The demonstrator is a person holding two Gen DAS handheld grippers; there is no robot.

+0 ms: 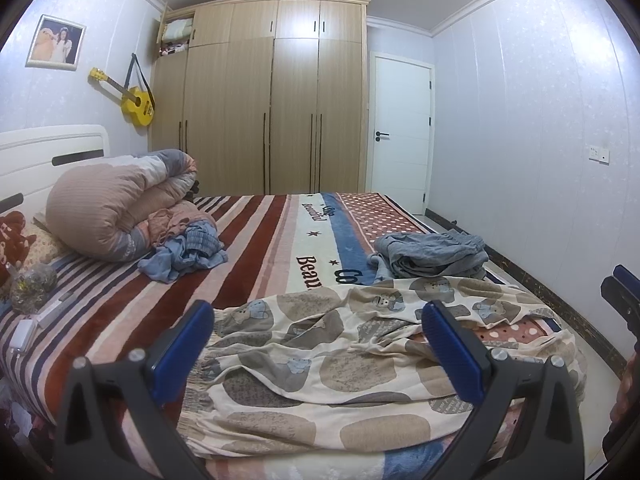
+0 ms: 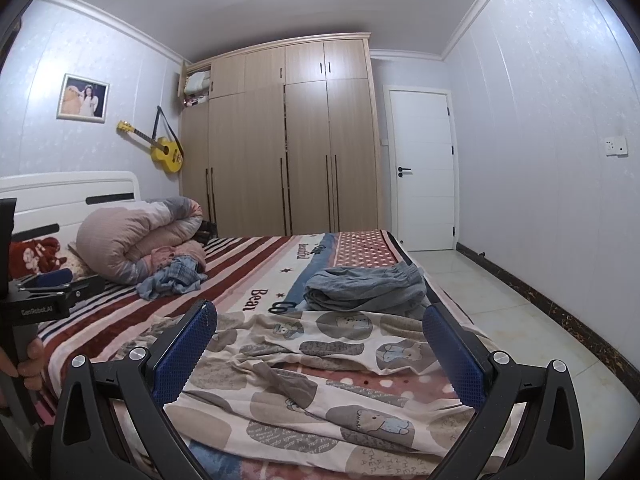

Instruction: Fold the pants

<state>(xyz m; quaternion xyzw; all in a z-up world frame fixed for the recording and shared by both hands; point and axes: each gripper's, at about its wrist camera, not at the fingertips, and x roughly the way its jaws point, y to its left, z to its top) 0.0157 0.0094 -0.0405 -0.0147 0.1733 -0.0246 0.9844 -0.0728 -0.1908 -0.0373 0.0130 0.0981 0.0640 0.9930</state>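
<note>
Above the near edge of the bed, the left claw (image 1: 318, 344) hangs with its blue-padded jaws spread wide and empty, and the right claw (image 2: 320, 348) hangs the same way, wide and holding nothing. Below and between both lie the cream pants with grey bear-print patches (image 1: 320, 364), rumpled and spread across the striped red, pink and blue bed blanket (image 1: 256, 236). Just beyond the pants sits a folded grey-blue garment (image 2: 360, 284). Farther left, a crumpled blue cloth pile (image 1: 188, 252) rests against a rolled pink quilt (image 1: 116, 200).
</note>
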